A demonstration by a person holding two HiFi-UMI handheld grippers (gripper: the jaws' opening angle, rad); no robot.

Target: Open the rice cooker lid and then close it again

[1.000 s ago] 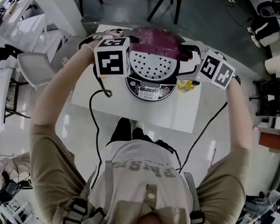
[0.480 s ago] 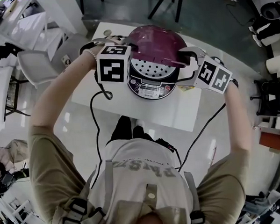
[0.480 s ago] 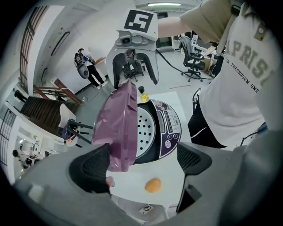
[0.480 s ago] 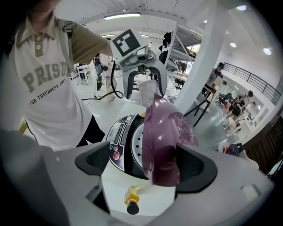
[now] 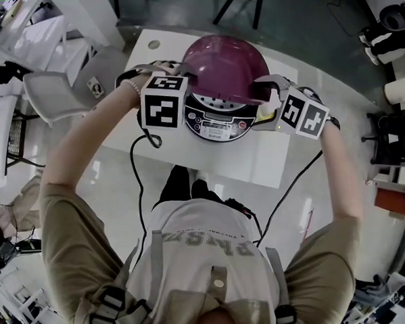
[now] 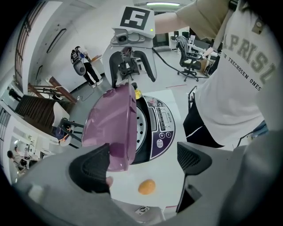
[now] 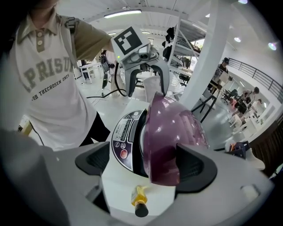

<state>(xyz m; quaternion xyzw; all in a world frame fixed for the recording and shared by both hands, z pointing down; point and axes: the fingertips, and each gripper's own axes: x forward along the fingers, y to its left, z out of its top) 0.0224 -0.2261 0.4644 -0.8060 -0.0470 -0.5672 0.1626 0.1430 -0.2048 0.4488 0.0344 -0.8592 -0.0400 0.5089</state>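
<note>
I have both tools up at the rice cooker, one on each side of it. The purple lid is partway down over the rice cooker, tipped up at the front, so a gap shows the panel with the buttons.

My left gripper has its jaws wide apart and grips nothing. One jaw sits right by the lid's edge. I think it touches, but the view is too poor to be sure.

My right gripper is wide apart too, with the lid's edge between its jaws and nothing pinched. I hold them like this to steady the lid from both sides.

The lid hides the hinge and most of the pot. A small orange thing lies left of the rice cooker, and I cannot tell what it is
</note>
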